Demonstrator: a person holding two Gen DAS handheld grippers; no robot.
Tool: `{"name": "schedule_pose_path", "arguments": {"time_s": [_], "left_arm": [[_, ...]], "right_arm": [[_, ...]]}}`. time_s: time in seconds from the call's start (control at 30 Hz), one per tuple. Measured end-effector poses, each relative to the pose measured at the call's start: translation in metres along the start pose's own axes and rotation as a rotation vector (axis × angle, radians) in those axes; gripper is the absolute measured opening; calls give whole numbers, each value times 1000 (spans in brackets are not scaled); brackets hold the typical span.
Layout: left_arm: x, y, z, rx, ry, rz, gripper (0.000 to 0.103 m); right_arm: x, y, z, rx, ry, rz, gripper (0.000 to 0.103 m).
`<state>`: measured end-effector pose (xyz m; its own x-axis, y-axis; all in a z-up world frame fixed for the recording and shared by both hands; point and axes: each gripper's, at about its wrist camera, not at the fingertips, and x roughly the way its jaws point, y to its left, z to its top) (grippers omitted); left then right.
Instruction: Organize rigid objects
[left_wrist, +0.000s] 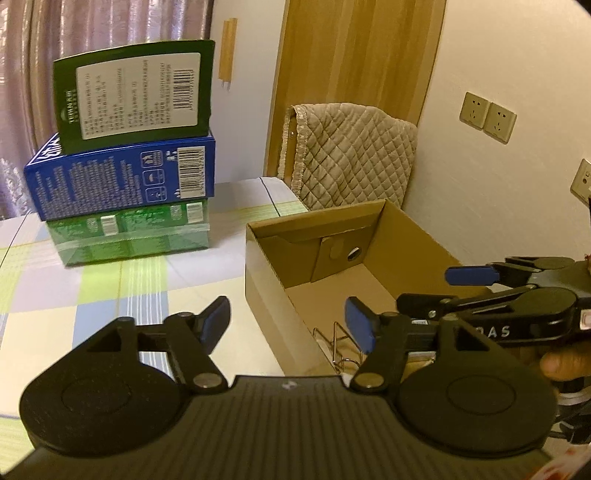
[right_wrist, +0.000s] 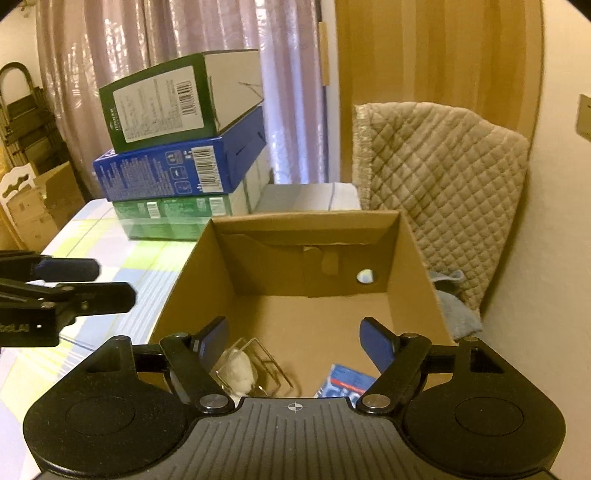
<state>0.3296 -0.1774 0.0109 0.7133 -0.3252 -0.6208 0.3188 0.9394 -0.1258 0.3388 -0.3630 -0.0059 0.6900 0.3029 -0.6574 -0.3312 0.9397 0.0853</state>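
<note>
Brown cardboard box (right_wrist: 410, 266) sits open on the checked tablecloth (left_wrist: 110, 280). In its near end lie a wire rack (right_wrist: 271, 363), a clear item with something white inside (right_wrist: 238, 369), and a blue-and-white packet (right_wrist: 343, 384); the far end shows bare floor. Beside the box on the cloth stands a stack: dark green box (left_wrist: 136, 92) on blue box (left_wrist: 122, 177) on light green shrink-wrapped pack (left_wrist: 129, 236). Left gripper (left_wrist: 288, 325) hovers over the box's near-left wall, jaws spread, holding nothing. Right gripper (right_wrist: 295, 339) hangs above the box interior, jaws likewise apart and empty.
</note>
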Motion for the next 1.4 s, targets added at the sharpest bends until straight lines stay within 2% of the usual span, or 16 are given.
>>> {"name": "schedule_pose_path", "arguments": {"time_s": [0.17, 0.3, 0.47, 0.7, 0.83, 1.1, 1.4], "left_arm": [[-24, -10, -10, -6, -2, 13, 73], [-50, -20, -17, -8, -15, 47, 78], [-83, -28, -29, -21, -8, 56, 85], [-134, -35, -50, -73, -36, 72, 96], [-159, -35, -60, -111, -49, 94, 97], [-205, -45, -82, -141, -60, 92, 97], [-248, -72, -111, -99, -87, 118, 96]], "right_arm": [[-31, 6, -7, 23, -7, -7, 75], [-58, 12, -16, 73, 2, 24, 75], [-95, 29, -30, 46, 2, 35, 76], [-146, 43, -49, 75, 8, 48, 78], [-172, 50, -55, 72, -8, 46, 79], [-211, 63, -72, 67, -30, 25, 80], [-246, 70, -103, 93, -45, 18, 80]]}}
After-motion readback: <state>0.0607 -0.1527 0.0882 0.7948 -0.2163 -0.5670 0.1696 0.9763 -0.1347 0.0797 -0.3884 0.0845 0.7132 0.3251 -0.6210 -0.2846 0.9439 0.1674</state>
